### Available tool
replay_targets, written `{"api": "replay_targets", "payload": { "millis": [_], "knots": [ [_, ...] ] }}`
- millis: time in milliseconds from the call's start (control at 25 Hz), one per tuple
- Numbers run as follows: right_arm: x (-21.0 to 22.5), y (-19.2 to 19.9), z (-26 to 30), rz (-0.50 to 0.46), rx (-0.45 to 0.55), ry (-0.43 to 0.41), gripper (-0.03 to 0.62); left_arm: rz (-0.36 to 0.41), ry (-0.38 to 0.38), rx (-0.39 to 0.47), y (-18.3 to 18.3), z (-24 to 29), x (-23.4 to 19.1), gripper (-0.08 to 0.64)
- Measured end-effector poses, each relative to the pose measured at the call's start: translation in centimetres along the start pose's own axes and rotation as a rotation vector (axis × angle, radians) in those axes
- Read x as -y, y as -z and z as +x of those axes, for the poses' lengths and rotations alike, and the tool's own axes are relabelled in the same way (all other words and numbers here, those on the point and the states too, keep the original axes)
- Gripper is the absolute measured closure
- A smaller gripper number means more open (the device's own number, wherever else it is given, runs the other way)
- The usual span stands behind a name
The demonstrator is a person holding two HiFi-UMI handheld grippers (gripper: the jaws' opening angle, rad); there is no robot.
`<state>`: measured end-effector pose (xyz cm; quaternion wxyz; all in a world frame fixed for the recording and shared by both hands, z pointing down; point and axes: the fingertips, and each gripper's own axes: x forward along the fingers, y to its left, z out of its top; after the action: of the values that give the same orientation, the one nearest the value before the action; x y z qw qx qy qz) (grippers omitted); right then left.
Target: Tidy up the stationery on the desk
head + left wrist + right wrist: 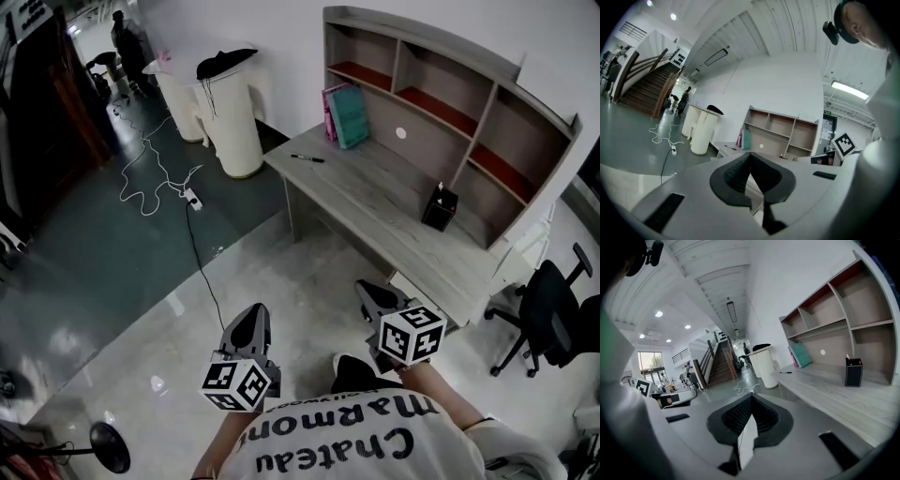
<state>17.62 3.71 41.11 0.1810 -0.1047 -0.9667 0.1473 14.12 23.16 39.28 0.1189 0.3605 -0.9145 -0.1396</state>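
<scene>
A grey desk [375,202] with a shelf hutch stands ahead of me. On its left end lies a black pen [307,158], also in the right gripper view as the pen [785,372]. Pink and teal books [345,114] lean upright against the hutch. A black pen holder [440,207] stands toward the right end, with something sticking out of it. My left gripper [251,317] is over the floor, short of the desk, shut and empty. My right gripper [367,292] is near the desk's front edge, also shut with nothing in it. Both sets of jaws meet at the tips in the gripper views.
Two white round bins [228,112] stand left of the desk. A power strip [192,198] with a white cable lies on the floor. A black office chair [553,309] is at the desk's right end. A staircase [721,364] rises further back.
</scene>
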Motion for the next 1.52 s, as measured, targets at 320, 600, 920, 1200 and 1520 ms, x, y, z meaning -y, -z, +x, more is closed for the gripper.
{"api": "replay_targets", "payload": {
  "millis": [320,600,920,1200,1520],
  "knots": [
    [2.2,-1.5,5.6,0.026,-0.018,-0.048,0.581,0.036,-0.049,-0.01,-0.6,2.9,-2.5,0.545],
    [4.7,-6.7,12.0,-0.009,-0.024,-0.117,0.581,0.018,-0.084,0.03,-3.9,9.4,-4.5,0.545],
    [8.3,-13.4,18.6,-0.057,0.002,-0.171,0.581,0.036,-0.114,0.085,-8.0,17.1,-6.1,0.545],
    [11.2,-17.4,22.9,-0.085,0.023,-0.209,0.581,0.057,-0.142,0.122,-10.2,22.5,-7.4,0.545],
    [13.7,-16.8,25.3,-0.06,-0.026,-0.217,0.581,0.006,-0.159,0.089,-8.7,25.5,-8.1,0.545]
  ]
}}
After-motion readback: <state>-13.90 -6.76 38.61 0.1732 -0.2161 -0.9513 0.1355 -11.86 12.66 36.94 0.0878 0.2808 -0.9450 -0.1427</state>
